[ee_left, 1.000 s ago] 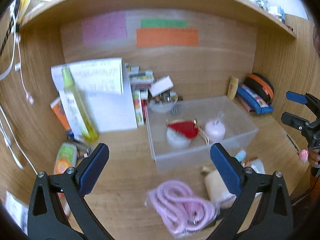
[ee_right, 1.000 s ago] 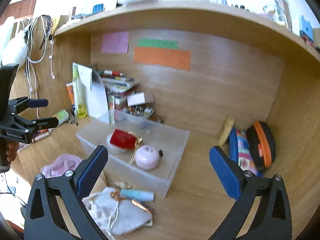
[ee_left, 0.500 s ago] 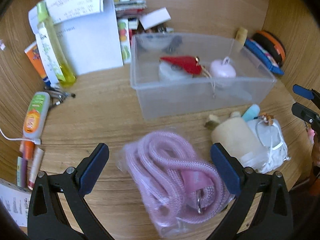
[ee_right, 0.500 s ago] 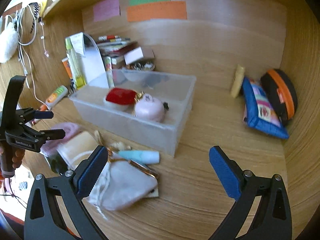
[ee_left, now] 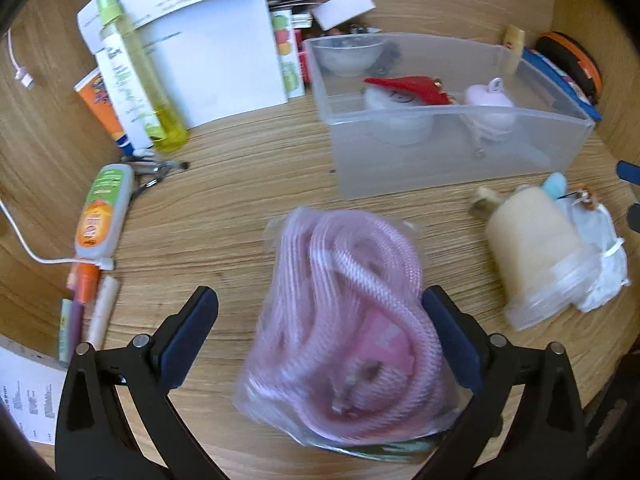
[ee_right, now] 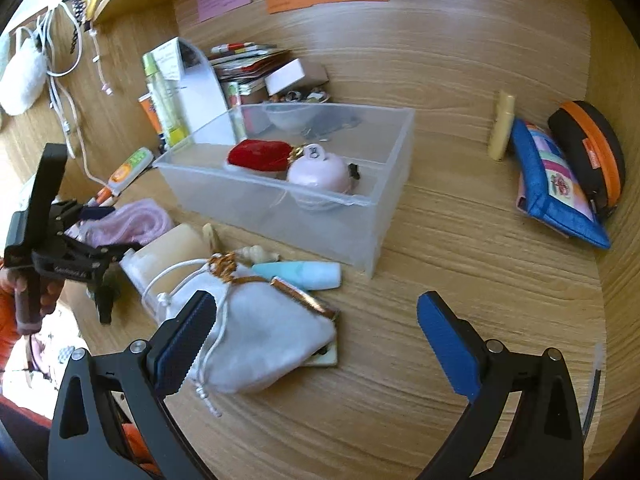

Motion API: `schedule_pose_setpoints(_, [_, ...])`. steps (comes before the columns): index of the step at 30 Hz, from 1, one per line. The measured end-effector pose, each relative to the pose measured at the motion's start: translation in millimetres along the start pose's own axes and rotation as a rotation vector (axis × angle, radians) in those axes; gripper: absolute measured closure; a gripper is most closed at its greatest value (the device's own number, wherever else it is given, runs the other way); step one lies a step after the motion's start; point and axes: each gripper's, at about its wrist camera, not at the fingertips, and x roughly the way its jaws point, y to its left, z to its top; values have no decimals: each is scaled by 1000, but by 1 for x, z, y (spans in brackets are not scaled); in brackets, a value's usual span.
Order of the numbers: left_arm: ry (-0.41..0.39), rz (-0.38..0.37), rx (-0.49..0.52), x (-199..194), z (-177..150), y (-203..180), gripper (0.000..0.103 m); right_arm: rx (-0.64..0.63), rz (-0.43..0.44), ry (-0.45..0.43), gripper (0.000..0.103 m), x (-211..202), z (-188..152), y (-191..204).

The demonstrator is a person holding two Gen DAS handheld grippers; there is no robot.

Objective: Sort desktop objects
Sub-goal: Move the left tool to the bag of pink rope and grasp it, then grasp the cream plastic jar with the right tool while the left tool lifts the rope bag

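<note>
A clear bag of pink rope [ee_left: 344,320] lies on the desk between the open fingers of my left gripper [ee_left: 320,332]; it also shows in the right wrist view [ee_right: 132,220]. A clear plastic box [ee_left: 448,148] behind it holds a red pouch [ee_left: 404,86] and a pink round case [ee_left: 490,100]. A cream jar [ee_left: 536,248], a white drawstring pouch [ee_right: 260,332] and a light blue tube [ee_right: 300,274] lie in front of the box [ee_right: 280,204]. My right gripper [ee_right: 316,332] is open and empty, low over the desk beside the white pouch.
A yellow bottle [ee_left: 136,76], white papers [ee_left: 216,40], an orange-green tube [ee_left: 100,216] and pens [ee_left: 84,300] sit at the left. A blue pouch [ee_right: 556,184], an orange-black case [ee_right: 588,148] and a cream tube [ee_right: 502,132] lie at the right. Books [ee_right: 252,64] stack at the back.
Both grippers have dropped toward the desk and forward. My left gripper now straddles the pink rope bag. My right gripper has closed in on the white pouch.
</note>
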Motion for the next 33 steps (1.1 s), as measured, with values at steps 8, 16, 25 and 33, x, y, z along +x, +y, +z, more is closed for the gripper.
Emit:
schedule_pose_setpoints(8, [2, 5, 23, 18, -2, -3, 0, -139, 99, 2, 3, 5, 17, 43])
schedule_pose_setpoints(16, [-10, -98, -20, 24, 1, 9, 14, -326, 190, 61, 3, 33, 32, 86])
schedule_pose_setpoints(25, [-41, -132, -41, 20, 1, 20, 37, -487, 191, 199, 6, 71, 34, 115])
schedule_pose_setpoints(33, [-69, -186, -113, 13, 0, 35, 40, -545, 185, 221, 35, 79, 33, 122])
